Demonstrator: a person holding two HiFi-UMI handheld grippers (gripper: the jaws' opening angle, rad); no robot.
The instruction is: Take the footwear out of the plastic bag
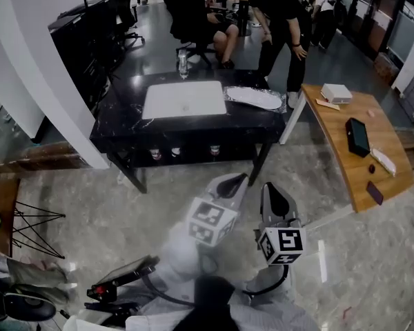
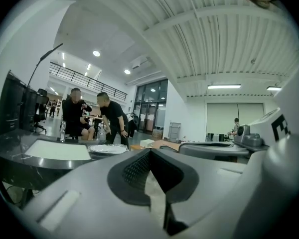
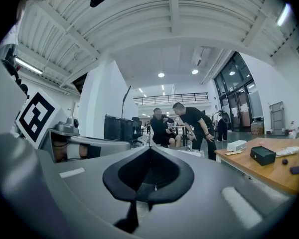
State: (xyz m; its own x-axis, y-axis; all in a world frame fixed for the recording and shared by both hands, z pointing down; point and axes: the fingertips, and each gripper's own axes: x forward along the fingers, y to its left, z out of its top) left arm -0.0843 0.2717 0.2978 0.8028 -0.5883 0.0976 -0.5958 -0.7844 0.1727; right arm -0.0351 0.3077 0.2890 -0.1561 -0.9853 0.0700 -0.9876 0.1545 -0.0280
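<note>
The fingers of the left gripper [image 1: 239, 178] and right gripper [image 1: 269, 187] are being held shut and empty; they should be opened at the bag [image 1: 253, 97].

The left tongs [image 1: 236, 181] and right tongs [image 1: 272, 190] hung side by side above the pale floor [image 1: 159, 205], jaws together and empty, pointing toward a black desk [image 1: 124, 112]. On it lay a white board [image 1: 184, 99], a crinkled plastic bag [image 1: 254, 97] just beside it, and a bottle [image 1: 183, 62] at the far edge. A wooden desk [image 1: 334, 126] at the right carried a white box [image 1: 336, 92] and a black case [image 1: 357, 136].
</note>
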